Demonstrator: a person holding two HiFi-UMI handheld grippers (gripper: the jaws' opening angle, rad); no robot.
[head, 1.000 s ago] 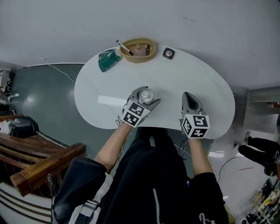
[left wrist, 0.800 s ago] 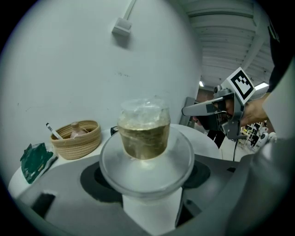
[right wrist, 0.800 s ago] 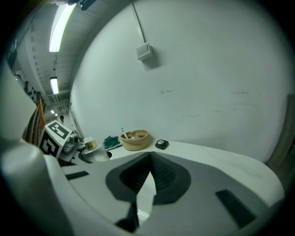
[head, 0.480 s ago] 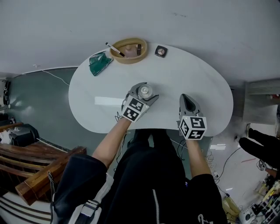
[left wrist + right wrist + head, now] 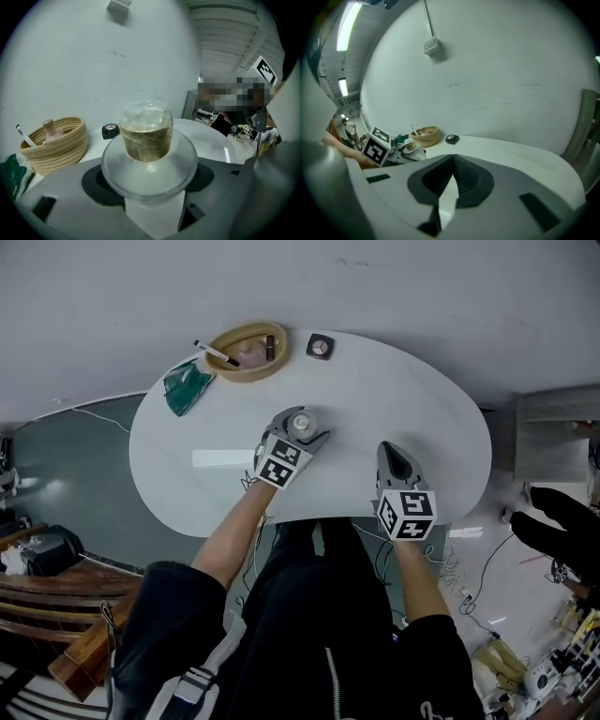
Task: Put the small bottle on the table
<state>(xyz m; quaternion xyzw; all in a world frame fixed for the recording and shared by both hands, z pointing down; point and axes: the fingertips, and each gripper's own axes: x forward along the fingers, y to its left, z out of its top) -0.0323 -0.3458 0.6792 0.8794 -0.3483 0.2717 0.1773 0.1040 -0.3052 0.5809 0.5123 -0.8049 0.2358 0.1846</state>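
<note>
The small bottle [image 5: 300, 424], with yellowish liquid and a clear wide collar, is upright between the jaws of my left gripper [image 5: 302, 425] over the middle of the white table [image 5: 422, 399]. My left gripper is shut on it. In the left gripper view the bottle [image 5: 147, 140] fills the centre, clamped at its lower body. I cannot tell whether its base touches the table. My right gripper [image 5: 390, 452] hangs near the table's front edge, shut with nothing in it [image 5: 450, 185]. From the right gripper view the bottle [image 5: 411, 147] shows at the left.
At the table's far side are a woven basket [image 5: 246, 351] holding a pink bottle, a pen [image 5: 214, 353] leaning on its rim, a small black compact [image 5: 320, 346] and a green pouch [image 5: 185, 385]. A wall runs behind the table. Cables lie on the floor at right.
My left gripper has carried the bottle a little farther over the table, still shut on it. The head view has shifted. The right gripper stays shut in about the same place.
</note>
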